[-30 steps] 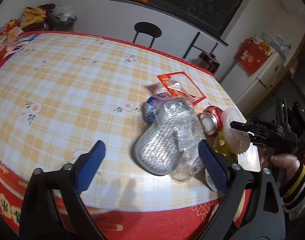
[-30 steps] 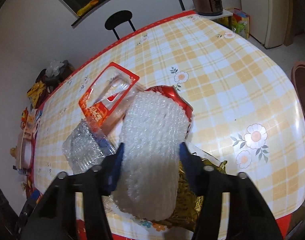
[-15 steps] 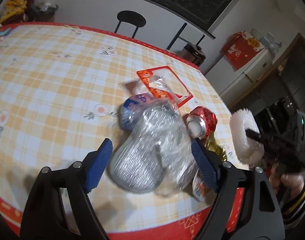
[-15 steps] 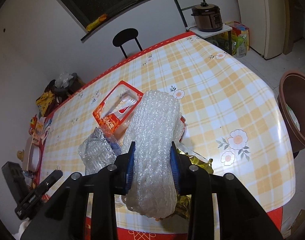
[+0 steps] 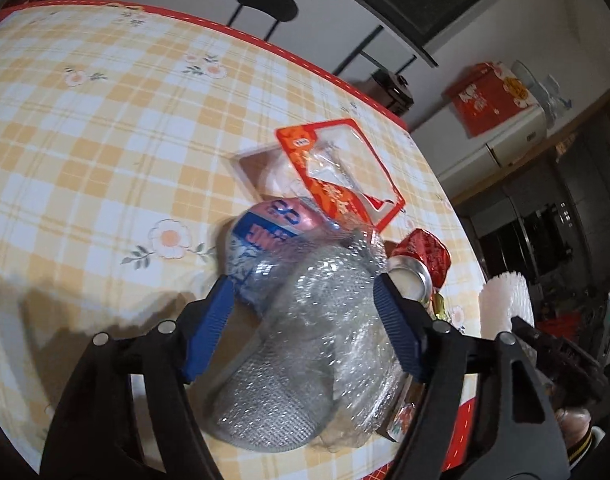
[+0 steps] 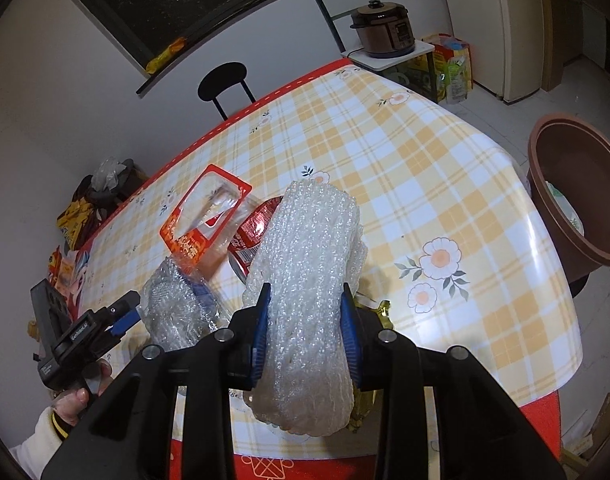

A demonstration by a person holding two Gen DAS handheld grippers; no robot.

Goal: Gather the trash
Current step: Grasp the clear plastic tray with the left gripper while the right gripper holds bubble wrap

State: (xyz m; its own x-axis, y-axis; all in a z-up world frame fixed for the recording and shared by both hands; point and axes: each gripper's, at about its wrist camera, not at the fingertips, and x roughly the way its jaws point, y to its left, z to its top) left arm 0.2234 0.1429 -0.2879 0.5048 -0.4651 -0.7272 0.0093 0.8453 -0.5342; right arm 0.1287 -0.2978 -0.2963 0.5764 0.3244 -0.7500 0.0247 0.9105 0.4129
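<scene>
The right gripper [image 6: 305, 330] has its jaws clamped on a white foam net sleeve [image 6: 309, 280], lifted above the counter [image 6: 445, 184]. The left gripper [image 5: 305, 320] jaws stand open around a crumpled plastic bottle [image 5: 305, 320], with a red can [image 5: 421, 260] at 2 o'clock.

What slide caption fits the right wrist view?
Right tongs clamp white foam netting above a checked table strewn with trash.

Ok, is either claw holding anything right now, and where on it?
The right claw is clamped across the lower middle of the white foam netting. The left claw is open, straddling the crumpled plastic bottle without gripping it.
</scene>
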